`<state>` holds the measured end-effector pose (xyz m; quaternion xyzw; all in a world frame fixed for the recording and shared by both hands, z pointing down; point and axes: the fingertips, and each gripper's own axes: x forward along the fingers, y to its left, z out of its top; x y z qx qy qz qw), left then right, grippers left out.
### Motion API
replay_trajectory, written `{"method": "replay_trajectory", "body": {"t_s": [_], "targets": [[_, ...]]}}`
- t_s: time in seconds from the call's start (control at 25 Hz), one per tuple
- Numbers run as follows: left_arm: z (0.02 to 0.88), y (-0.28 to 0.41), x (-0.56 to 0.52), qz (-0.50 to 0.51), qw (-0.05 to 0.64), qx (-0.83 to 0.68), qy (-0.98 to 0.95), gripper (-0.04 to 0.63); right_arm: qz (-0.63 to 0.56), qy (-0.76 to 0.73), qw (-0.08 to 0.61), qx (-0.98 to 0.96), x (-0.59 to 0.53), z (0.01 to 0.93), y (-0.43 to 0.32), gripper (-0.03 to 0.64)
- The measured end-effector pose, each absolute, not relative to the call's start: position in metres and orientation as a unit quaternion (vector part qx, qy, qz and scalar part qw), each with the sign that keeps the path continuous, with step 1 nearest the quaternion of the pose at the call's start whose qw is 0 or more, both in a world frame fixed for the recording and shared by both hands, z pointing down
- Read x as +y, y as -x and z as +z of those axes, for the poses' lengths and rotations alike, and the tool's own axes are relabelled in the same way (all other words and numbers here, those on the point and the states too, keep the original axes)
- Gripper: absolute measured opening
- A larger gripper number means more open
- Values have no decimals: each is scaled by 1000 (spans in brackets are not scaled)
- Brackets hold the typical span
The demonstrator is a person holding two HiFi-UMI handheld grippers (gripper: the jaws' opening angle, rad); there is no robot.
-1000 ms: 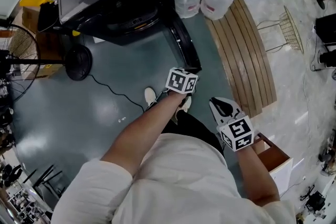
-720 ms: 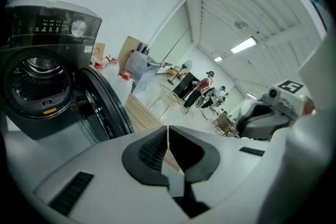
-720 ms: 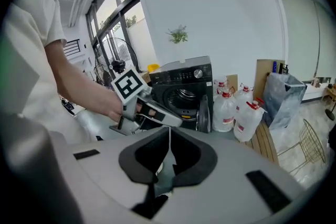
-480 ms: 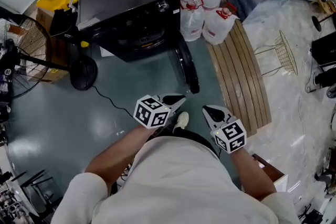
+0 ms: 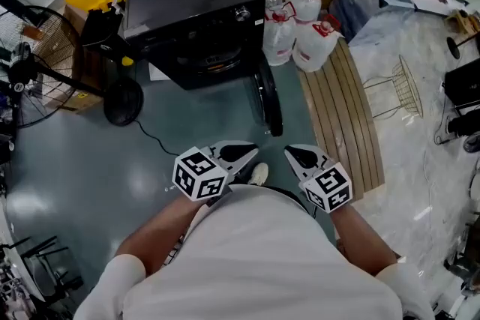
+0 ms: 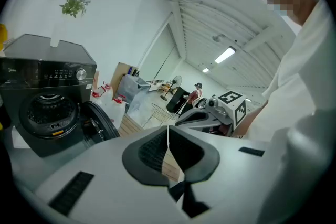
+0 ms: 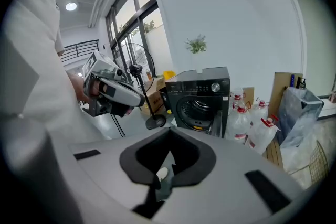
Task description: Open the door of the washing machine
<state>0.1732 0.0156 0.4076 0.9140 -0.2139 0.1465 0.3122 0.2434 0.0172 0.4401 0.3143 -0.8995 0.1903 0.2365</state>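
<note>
Black boxy front-loading washing machine (image 5: pixel 191 7) stands at twelve o'clock, its round door (image 5: pixel 268 97) already swung open at the machine's five o'clock, so the opening step looks done. Left gripper (image 5: pixel 244 152) and right gripper (image 5: pixel 294 154), near six o'clock by the person's body, both have jaws closed on nothing, and I judge no further grasp is needed.

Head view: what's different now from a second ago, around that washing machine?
The left gripper has pulled back from the edge of the open door toward the person, holding nothing. The right gripper barely moved; its jaws are now shut, empty. The door stays open; washing machine and jugs unmoved.
</note>
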Motion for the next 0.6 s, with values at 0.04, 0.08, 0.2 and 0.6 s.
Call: {"method": "replay_trajectory", "body": {"t_s": [0.04, 0.08, 0.2, 0.6], "targets": [[406, -172, 16, 145, 310, -215, -914, 21, 189, -312, 236, -901, 18, 439, -242, 9], [405, -172, 18, 146, 308, -215, -915, 21, 188, -310, 236, -902, 19, 439, -241, 9], [402, -169, 22, 145, 304, -215, -917, 21, 184, -302, 234, -906, 23, 433, -237, 9], [398, -158, 28, 145, 293, -224, -918, 21, 170, -300, 229, -910, 25, 424, -235, 8]]}}
